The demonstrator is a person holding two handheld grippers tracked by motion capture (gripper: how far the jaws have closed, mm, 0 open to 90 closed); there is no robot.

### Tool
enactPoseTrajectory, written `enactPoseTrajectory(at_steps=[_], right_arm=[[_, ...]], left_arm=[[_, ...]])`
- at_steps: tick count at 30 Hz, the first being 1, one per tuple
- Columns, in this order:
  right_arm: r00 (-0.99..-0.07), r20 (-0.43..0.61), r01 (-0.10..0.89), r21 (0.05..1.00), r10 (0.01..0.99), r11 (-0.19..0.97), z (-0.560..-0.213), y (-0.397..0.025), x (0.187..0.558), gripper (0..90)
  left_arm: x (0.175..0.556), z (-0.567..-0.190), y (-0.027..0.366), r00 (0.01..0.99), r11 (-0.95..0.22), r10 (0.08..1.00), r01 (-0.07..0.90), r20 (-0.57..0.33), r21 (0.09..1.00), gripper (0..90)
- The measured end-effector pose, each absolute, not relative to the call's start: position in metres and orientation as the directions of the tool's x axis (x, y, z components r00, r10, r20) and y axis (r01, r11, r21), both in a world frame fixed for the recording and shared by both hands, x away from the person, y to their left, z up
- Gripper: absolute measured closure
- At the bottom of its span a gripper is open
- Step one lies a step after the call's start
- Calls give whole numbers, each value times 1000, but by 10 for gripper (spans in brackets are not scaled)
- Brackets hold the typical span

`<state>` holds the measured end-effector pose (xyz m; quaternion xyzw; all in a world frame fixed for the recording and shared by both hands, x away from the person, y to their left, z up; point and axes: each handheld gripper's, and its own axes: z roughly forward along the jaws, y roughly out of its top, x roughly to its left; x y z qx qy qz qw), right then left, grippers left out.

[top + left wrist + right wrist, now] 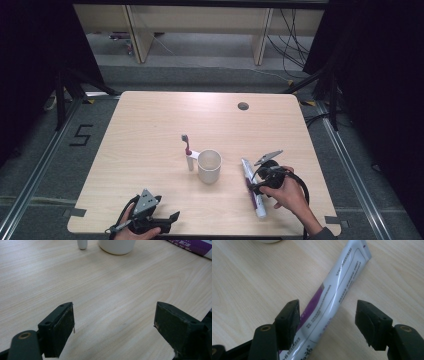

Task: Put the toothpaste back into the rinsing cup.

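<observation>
A white and purple toothpaste tube (pixel 252 189) lies flat on the table's right side, also seen up close as the tube (pixel 332 302). My right gripper (pixel 254 187) hovers just over its middle, open, its jaws straddling the tube (pixel 327 322) without closing on it. A white cup (pixel 209 166) stands at the table's centre, with a toothbrush (pixel 188 151) upright beside its left side. My left gripper (pixel 172 220) rests near the front edge, open and empty (pixel 113 327), pointing toward the cup (pixel 117 245).
The light wooden table (pixel 150 130) has a round cable hole (pixel 243 106) at the back right. A person's hands hold both grippers at the front edge. Dark floor and desk legs lie beyond the table.
</observation>
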<state>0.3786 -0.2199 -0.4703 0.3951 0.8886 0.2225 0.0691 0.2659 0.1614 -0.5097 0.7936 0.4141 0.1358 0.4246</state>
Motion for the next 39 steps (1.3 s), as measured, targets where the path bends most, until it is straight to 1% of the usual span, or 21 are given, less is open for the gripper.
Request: enactPoseTrajectory(at_steps=[1,2,3,5,6,7,8,13,16,17,18,19,20,21,24,26,30,33,34,36,39], right_arm=[[-683,47,663,459,729,591,-470,-220,378,372],[-660,66,694,434,748,574,-470,-217,376,373],[-676,57,676,444,735,588,-472,-217,378,374],[-667,53,690,419,743,590,-473,-215,379,375],[-666,46,685,432,745,586,-474,-215,380,376],[-646,60,712,406,761,572,-473,-213,378,379],[-683,52,675,426,728,603,-475,-214,381,381],[-676,58,693,388,734,608,-476,-208,382,415],[-675,50,694,380,736,611,-476,-206,383,421],[-699,43,670,387,714,633,-477,-207,385,424],[-662,65,714,359,747,601,-475,-205,383,430],[-685,52,686,379,726,621,-477,-206,386,436],[-695,58,680,379,717,628,-477,-207,388,448],[-665,90,717,353,741,601,-476,-205,385,468],[-702,67,679,361,709,639,-478,-205,390,536],[-693,80,694,341,716,634,-478,-205,391,559],[-710,81,681,332,700,653,-477,-204,394,630],[-732,89,664,314,675,679,-476,-204,397,649],[-714,92,685,295,694,666,-475,-202,397,661],[-742,77,655,296,666,695,-474,-203,399,679],[-748,76,651,277,659,707,-474,-203,399,718]], left_arm=[[266,-510,160,617,-280,774,539,-145,795,162],[266,-511,160,616,-281,774,541,-147,793,162],[266,-510,162,626,-308,769,543,-132,781,162],[266,-510,162,627,-307,767,543,-135,782,162],[266,-511,160,620,-284,771,541,-147,791,163],[266,-511,160,615,-279,774,543,-149,792,162],[266,-510,161,625,-302,768,542,-136,784,162],[266,-510,161,618,-283,773,539,-144,794,163],[266,-509,162,628,-314,768,540,-125,781,162],[266,-510,160,616,-276,773,538,-148,796,162],[266,-510,159,616,-277,774,537,-146,797,162],[266,-510,160,623,-287,769,538,-145,793,162],[266,-510,162,631,-311,765,538,-129,784,162],[266,-510,162,631,-313,765,538,-128,783,162],[267,-510,161,630,-306,766,533,-129,789,162],[265,-510,160,627,-293,766,537,-142,791,162],[266,-511,159,629,-293,764,536,-143,791,162],[266,-510,160,640,-311,757,533,-134,787,162],[266,-511,159,629,-289,764,536,-146,793,163],[266,-510,160,638,-308,758,535,-137,787,163],[266,-510,160,642,-315,755,533,-133,785,163]])
